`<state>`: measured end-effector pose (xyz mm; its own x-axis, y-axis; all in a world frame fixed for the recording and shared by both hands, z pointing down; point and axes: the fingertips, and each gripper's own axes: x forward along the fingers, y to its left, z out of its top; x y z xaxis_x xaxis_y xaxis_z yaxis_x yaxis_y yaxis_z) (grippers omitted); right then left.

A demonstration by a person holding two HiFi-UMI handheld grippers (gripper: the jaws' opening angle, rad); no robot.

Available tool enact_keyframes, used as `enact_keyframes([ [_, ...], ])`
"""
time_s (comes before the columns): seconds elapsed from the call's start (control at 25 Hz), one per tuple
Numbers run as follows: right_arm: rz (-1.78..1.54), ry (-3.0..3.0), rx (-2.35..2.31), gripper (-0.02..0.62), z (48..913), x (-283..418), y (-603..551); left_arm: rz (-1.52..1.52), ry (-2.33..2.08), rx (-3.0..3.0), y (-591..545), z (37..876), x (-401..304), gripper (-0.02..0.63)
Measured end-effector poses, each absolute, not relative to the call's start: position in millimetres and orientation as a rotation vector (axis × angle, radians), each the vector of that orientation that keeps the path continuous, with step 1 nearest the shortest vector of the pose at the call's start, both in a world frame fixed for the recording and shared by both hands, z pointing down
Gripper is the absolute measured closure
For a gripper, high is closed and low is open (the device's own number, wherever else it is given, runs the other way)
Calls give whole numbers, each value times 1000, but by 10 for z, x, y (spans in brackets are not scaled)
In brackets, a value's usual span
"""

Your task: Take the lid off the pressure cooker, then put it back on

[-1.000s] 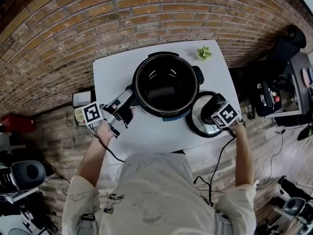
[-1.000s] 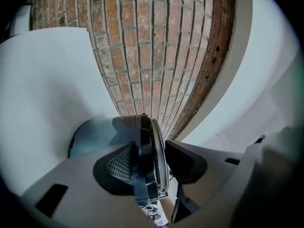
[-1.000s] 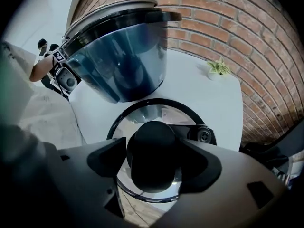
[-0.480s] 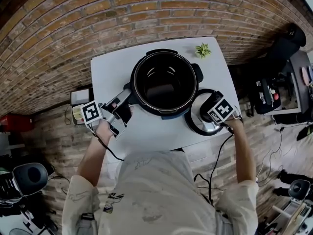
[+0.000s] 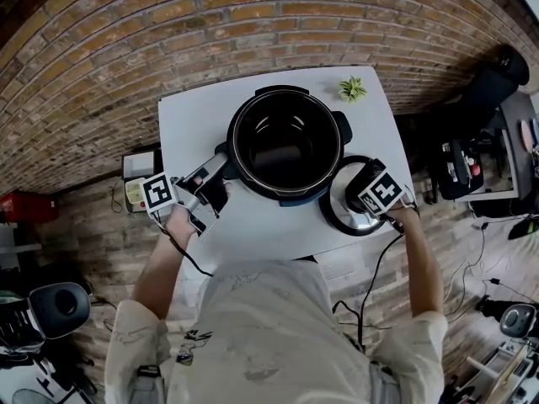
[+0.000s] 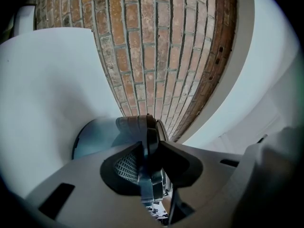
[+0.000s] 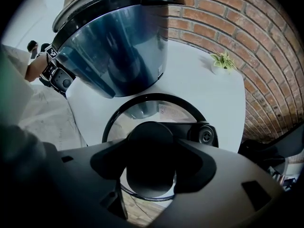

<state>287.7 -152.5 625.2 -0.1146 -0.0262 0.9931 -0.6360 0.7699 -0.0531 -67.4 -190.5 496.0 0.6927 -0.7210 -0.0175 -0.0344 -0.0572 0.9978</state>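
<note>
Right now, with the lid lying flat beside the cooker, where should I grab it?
By the round black knob in the middle of the lid, from straight above: the lid lies flat, knob up, and its rim hugs the table.

Left tongs (image 6: 150, 152), jaws just closed, tight on the cooker handle (image 6: 151, 129); white table (image 6: 47, 103), brick wall (image 6: 152, 46) behind

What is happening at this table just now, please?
A person works a gripper in each hand. The left gripper has just closed on the side handle of the open cooker. The right gripper has just closed on the knob of the lid, which lies on the table beside the cooker.
</note>
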Motion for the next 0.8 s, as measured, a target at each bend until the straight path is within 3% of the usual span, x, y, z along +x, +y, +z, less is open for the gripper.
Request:
enact_keyframes([
  [0.32, 595, -1650, 597, 301, 5821, 2981, -1606, -639, -646, 1537, -1904, 4959, -679, 485],
  [0.8, 471, -1666, 580, 301, 4490, 3098, -1788, -643, -648, 1540, -1908, 4966, -687, 486],
])
